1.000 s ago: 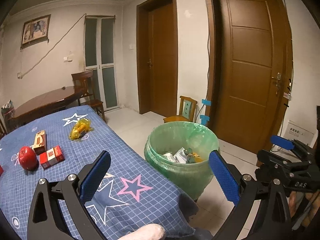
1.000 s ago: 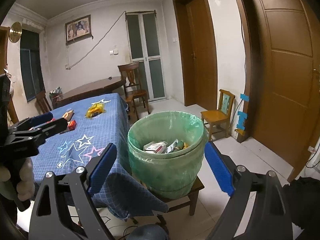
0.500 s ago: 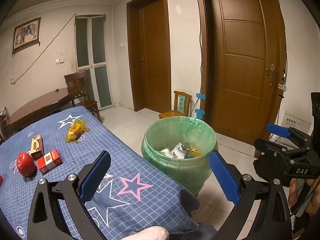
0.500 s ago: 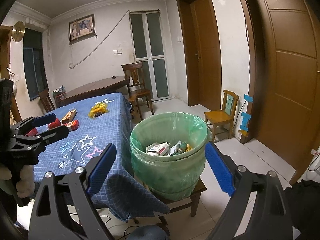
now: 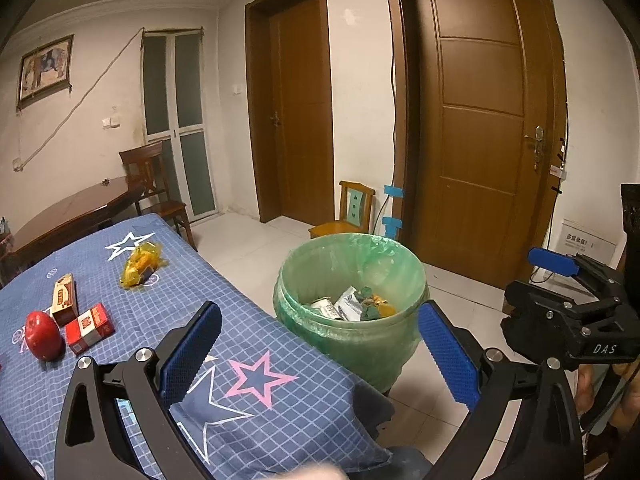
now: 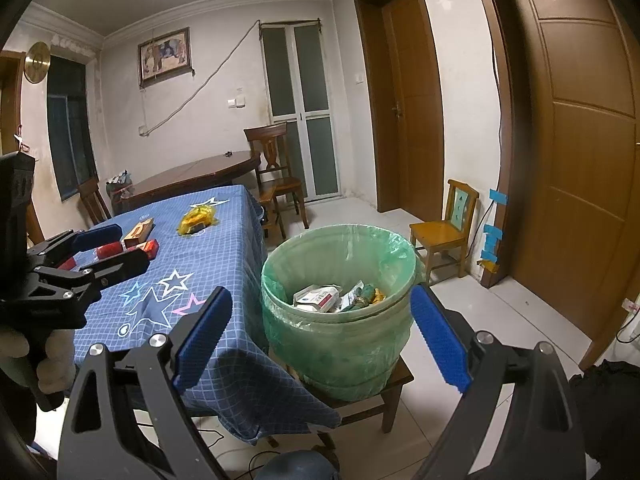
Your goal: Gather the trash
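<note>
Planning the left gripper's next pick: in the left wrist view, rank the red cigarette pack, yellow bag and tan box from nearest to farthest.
From the left gripper:
1. Red cigarette pack, left on the tablecloth.
2. Tan box, just behind the pack.
3. Yellow bag, farthest, by the white star.

The near half of the worktop (image 5: 248, 392) lies bare, so a gripper can pass freely there. Farther back, a red apple (image 5: 43, 335), two cartons (image 5: 86, 328) and a yellow wrapper (image 5: 140, 266) crowd it. The bin's (image 6: 340, 344) mouth is unobstructed from above.
</note>
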Available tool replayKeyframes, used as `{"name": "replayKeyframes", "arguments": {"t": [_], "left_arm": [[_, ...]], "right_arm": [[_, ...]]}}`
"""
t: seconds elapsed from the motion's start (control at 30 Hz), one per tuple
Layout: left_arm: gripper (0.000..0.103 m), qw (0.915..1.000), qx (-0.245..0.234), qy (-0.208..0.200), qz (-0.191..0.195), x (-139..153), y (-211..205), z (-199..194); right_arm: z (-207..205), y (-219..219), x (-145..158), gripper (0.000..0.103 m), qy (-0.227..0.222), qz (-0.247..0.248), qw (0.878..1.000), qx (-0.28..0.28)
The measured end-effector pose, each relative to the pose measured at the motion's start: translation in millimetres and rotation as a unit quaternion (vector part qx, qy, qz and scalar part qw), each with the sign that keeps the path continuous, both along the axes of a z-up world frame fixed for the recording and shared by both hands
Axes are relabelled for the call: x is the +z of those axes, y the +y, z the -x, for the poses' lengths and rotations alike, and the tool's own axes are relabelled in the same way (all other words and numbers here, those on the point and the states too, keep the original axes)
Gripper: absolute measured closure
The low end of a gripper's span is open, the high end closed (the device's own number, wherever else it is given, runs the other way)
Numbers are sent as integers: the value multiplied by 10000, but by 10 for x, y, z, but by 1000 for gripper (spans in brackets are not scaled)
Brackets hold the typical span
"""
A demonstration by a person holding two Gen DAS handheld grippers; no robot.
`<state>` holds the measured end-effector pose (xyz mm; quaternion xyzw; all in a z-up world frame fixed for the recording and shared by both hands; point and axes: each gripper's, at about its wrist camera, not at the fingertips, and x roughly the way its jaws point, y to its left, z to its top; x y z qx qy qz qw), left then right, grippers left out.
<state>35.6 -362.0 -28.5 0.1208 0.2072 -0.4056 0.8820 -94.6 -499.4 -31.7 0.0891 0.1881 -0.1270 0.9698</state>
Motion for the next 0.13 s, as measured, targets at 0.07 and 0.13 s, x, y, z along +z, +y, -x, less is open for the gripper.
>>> {"name": "replayKeyframes", "arguments": {"t": [0.07, 0.13], "left_arm": [[5, 10000, -4, -23, -40, -10, -21, 14], [5, 10000, 12, 18, -43, -22, -30, 3]], "right_arm": [[3, -14, -5, 12, -9, -11, 10000, -14], [-3, -11, -7, 12, -3, -12, 10000, -12]]}}
